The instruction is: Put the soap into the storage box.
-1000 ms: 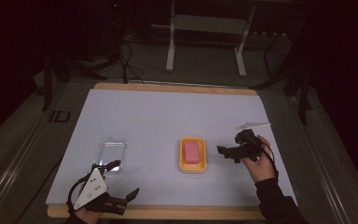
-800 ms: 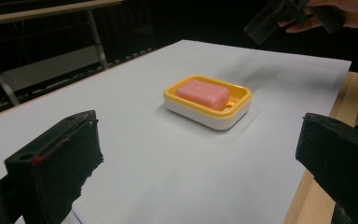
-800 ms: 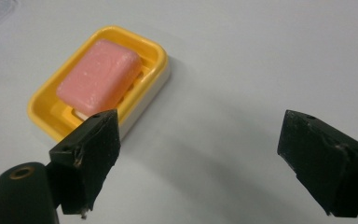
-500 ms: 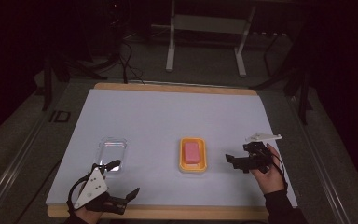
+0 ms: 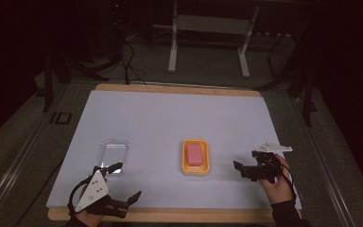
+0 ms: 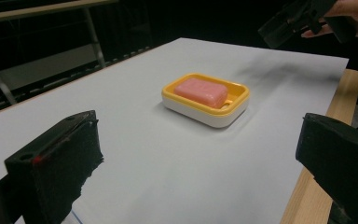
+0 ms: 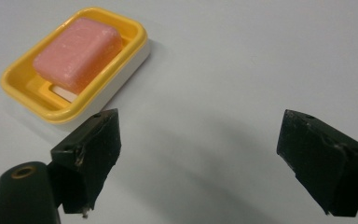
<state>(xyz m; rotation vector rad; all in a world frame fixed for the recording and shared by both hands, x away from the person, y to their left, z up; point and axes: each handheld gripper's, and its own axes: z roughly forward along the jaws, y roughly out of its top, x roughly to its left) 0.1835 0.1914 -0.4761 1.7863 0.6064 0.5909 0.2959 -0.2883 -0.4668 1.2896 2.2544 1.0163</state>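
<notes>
Soap [image 5: 194, 153] sits in its yellow dish [image 5: 196, 169] mid-desk; clear lid [image 5: 113, 151] apart, still off. Both my jaws spread, empty; covering remains.

Pink soap [image 5: 194, 152] lies flat in yellow dish [image 5: 185, 161].

Pink soap [image 5: 194, 153] in a yellow dish [image 5: 196, 168] (white base) — pale grey mat [image 5: 170, 118], black jaws.

left claw [image 5: 125, 201]: agape, low | right claw [image 5: 244, 169]: agape, hovering
</notes>
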